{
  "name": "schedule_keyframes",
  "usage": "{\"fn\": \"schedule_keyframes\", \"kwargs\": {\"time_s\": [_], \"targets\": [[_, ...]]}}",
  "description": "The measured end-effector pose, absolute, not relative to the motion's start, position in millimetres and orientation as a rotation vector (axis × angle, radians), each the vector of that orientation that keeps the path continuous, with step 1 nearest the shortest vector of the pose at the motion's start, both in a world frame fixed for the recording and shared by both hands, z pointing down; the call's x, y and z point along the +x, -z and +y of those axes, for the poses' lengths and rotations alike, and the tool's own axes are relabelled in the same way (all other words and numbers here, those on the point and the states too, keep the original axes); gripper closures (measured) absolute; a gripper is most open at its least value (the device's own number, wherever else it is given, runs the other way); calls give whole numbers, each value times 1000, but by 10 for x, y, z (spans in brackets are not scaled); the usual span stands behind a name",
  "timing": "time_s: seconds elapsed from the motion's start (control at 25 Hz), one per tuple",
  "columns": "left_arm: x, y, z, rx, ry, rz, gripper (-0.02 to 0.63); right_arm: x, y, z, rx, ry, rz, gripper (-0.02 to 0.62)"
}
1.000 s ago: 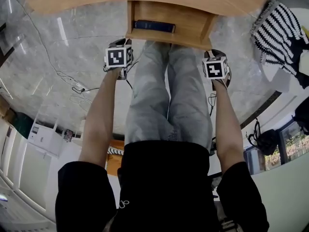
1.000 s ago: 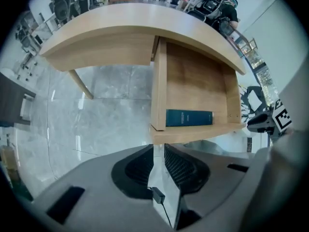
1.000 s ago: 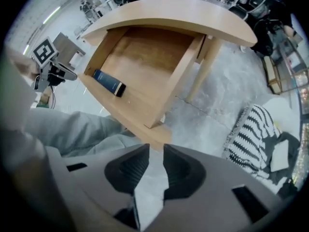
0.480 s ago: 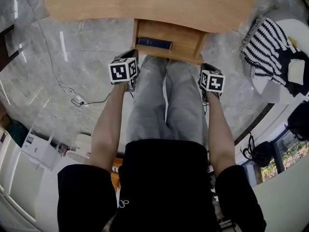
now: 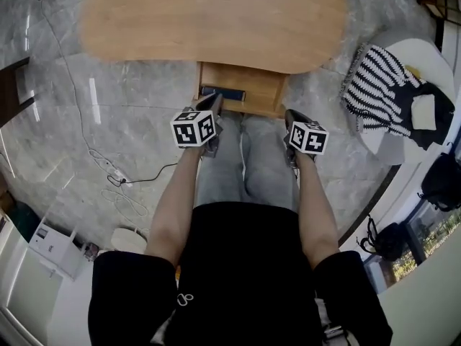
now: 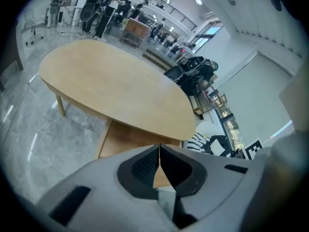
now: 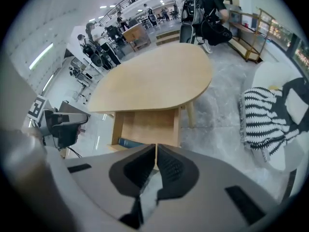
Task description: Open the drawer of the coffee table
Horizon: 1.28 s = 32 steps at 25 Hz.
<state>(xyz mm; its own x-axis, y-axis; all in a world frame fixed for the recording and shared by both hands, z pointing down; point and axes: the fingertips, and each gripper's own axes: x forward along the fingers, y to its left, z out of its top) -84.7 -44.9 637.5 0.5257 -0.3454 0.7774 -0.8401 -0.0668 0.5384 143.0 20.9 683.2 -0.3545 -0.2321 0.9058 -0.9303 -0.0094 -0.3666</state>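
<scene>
Under the middle of the near edge of the oval wooden worktop (image 5: 216, 20), the drawer (image 5: 263, 92) stands pulled out toward the person. It is open at the top, with a dark blue book (image 5: 222, 92) lying in its left half.

Just before the drawer's front, the left tool (image 6: 159, 147) and the right tool (image 7: 156, 147) hang in the air on either side of the person's grey trousers (image 5: 245, 171). The left one is near the drawer's left front corner and the right one near its right front corner, and neither touches the wood. Each tool's jaws have just been closing and are now pressed together pad to pad, with nothing between them.

Nothing lies between the tools and the drawer, though the person's legs stand close to its front. The worktop itself is bare. Off its right end a black-and-white striped cloth (image 5: 374, 78) is draped over a round white seat (image 5: 425, 52), and a black bag (image 5: 439, 182) sits further along on that side. To the left, a thin cable (image 5: 119, 182) trails in loops across the floor (image 5: 57, 121), which is pale grey glossy stone streaked with reflected light.

The gripper views show a wide, bright hall past the worktop's far edge. It has white walls, ceiling lights and a railed upper level, with chairs and several people well apart from the worktop.
</scene>
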Motion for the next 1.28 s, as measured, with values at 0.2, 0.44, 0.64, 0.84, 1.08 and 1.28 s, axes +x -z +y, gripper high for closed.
{"fn": "schedule_keyframes", "kwargs": {"time_s": [0.2,0.44,0.64,0.84,1.08,1.28], "targets": [[-667,-5928,-652,1684,-493,-1045,596,1415,-6411,-75,1269,-1427,-1725,580],[-621,-5406,-936,1696,-413,-1103,597,1352,-5898,-446,1329,-1409,-1854,581],[-724,-4872,-1265,1650,-213,-1237,597,1301,-5377,-826,1414,-1415,-2029,581],[-627,-4240,-1526,1707,-33,-1253,597,1283,-4795,-1160,1439,-1252,-2164,581],[-431,-3472,-1922,1904,24,-1234,597,1281,-3986,-1584,1537,-1068,-2324,581],[-306,-2824,-2238,2055,56,-1250,597,1329,-3334,-1946,1630,-942,-2442,583]]}}
